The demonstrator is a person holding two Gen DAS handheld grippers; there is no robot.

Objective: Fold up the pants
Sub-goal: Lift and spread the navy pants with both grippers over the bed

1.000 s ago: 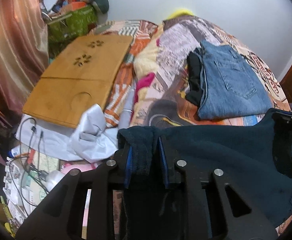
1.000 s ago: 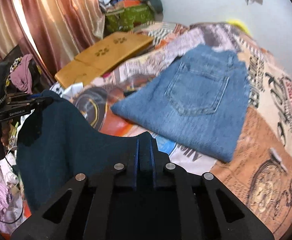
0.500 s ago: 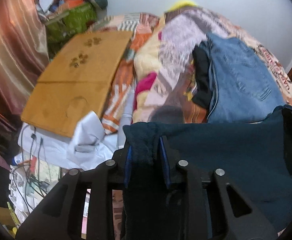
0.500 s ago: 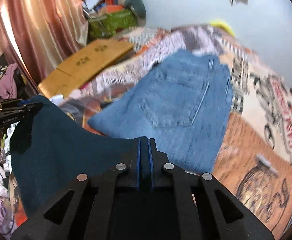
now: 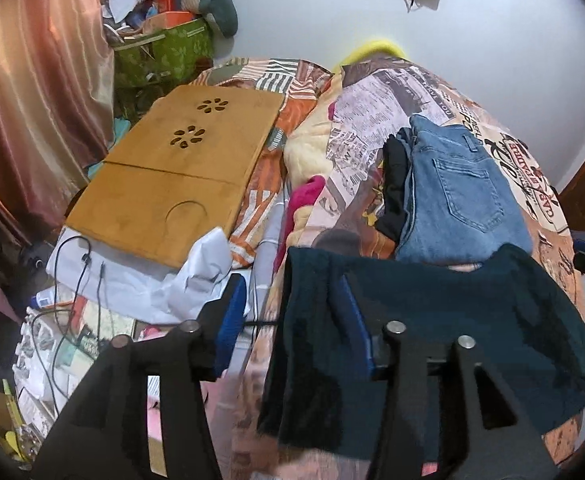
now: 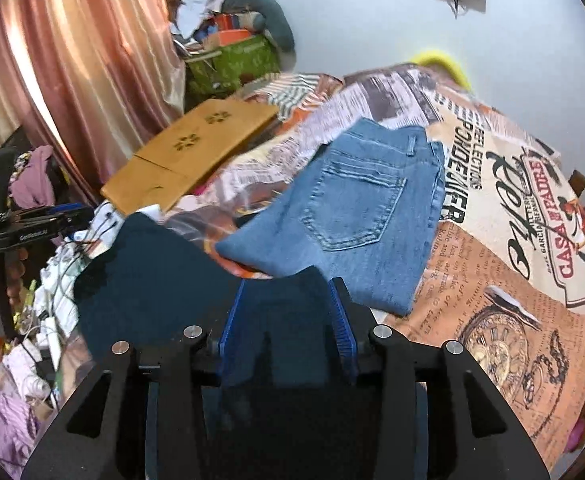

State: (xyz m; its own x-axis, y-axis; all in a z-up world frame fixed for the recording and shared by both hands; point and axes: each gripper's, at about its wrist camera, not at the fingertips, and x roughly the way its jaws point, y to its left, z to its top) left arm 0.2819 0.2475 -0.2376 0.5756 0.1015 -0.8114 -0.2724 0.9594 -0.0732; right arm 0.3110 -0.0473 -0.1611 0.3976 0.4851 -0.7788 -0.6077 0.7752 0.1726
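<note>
— Since both grippers stand wide, what keeps the dark pants (image 5: 432, 320) up?
— They drape over the left gripper (image 5: 292, 316) and right gripper (image 6: 288, 316), near the bed (image 6: 512, 280) edge, probably let go so they settle before the jeans (image 6: 356, 220).

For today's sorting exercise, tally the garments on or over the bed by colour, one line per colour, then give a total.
Dark teal: 1, the dark teal pants draped at both open grippers
Blue denim: 1, the folded jeans
Black: 1, the black garment beside the jeans
Total: 3
</note>
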